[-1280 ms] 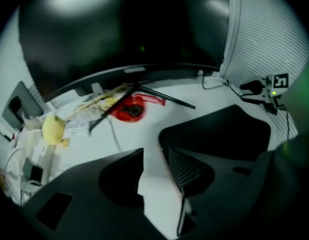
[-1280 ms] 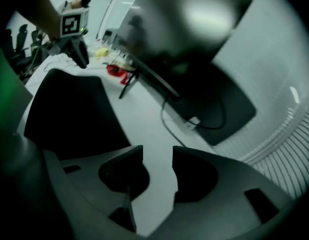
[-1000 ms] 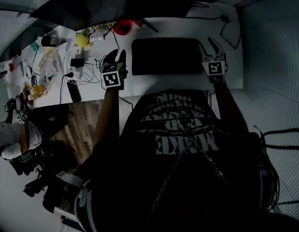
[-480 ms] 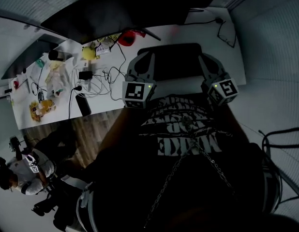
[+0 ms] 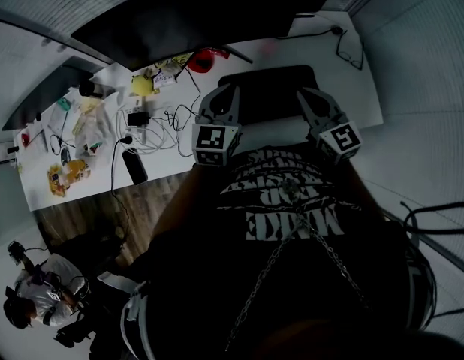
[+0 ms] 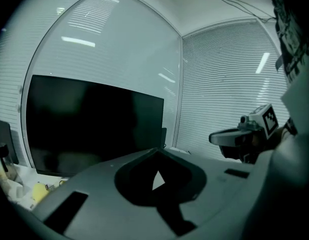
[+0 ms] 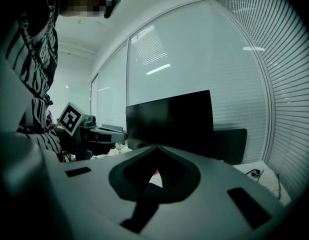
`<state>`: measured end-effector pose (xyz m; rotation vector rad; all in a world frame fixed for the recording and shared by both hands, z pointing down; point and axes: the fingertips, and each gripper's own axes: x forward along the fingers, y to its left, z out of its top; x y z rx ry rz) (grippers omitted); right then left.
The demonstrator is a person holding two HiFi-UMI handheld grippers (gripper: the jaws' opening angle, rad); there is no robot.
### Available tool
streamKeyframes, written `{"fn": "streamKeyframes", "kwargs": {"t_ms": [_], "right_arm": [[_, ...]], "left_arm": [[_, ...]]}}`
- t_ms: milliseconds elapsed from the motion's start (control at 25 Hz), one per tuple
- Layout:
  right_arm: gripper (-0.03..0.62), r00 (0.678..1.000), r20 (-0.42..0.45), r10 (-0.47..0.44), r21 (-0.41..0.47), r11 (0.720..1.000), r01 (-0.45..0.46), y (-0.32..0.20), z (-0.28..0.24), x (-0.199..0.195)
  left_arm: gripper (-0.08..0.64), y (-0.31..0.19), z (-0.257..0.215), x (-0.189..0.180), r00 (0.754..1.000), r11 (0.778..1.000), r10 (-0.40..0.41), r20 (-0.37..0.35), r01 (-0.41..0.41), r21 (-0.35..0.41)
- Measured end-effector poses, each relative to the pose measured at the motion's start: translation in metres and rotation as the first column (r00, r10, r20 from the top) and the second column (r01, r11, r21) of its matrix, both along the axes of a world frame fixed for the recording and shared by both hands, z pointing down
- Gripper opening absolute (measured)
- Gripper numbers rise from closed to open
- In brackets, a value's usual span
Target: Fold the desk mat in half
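Left claw (image 5: 226, 92) and right claw (image 5: 305, 94) are each clenched on a near corner of the dark desk mat (image 5: 268, 100), holding its near edge above the white worktop (image 5: 356, 73). The fold appears underway. Next, both corners likely need carrying evenly to the far edge.

Head view dim and heavily vignetted, corners gone black; the white desk (image 5: 348, 96) is the brightest patch, while the desk mat (image 5: 269, 88) reads as flat, featureless dark. Both gripper views bow hard at the edges, blinds (image 6: 229, 84) curving. Ceiling-strip reflections glare on the glass wall (image 7: 184, 49); nearest foreground soft.
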<state>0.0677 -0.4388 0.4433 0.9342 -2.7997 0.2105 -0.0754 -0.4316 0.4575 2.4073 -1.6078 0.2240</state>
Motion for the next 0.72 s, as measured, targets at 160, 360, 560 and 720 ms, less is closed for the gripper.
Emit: {"fn": "streamKeyframes", "kwargs": {"t_ms": [160, 360, 560, 720], "right_arm": [[-0.001, 0.999, 0.022, 0.023, 0.005, 1.0, -0.023, -0.002, 0.001, 0.005], [-0.001, 0.999, 0.023, 0.027, 0.033, 0.999, -0.028, 0.002, -0.007, 0.006], [0.0, 1.0, 0.005, 0.001, 0.041, 0.999, -0.001, 0.006, -0.02, -0.002], [0.0, 1.0, 0.008, 0.007, 0.025, 1.0, -0.007, 0.005, -0.017, 0.003]], "left_arm": [[0.005, 0.003, -0.004, -0.001, 1.0, 1.0, -0.014, -0.006, 0.014, 0.007], [0.005, 0.0, -0.005, -0.006, 0.999, 0.999, -0.041, -0.01, 0.041, 0.021], [0.005, -0.003, -0.006, -0.004, 0.999, 0.999, -0.043, -0.024, 0.044, 0.029], [0.005, -0.006, -0.005, 0.001, 0.999, 0.999, -0.034, -0.024, 0.034, 0.031]]}}
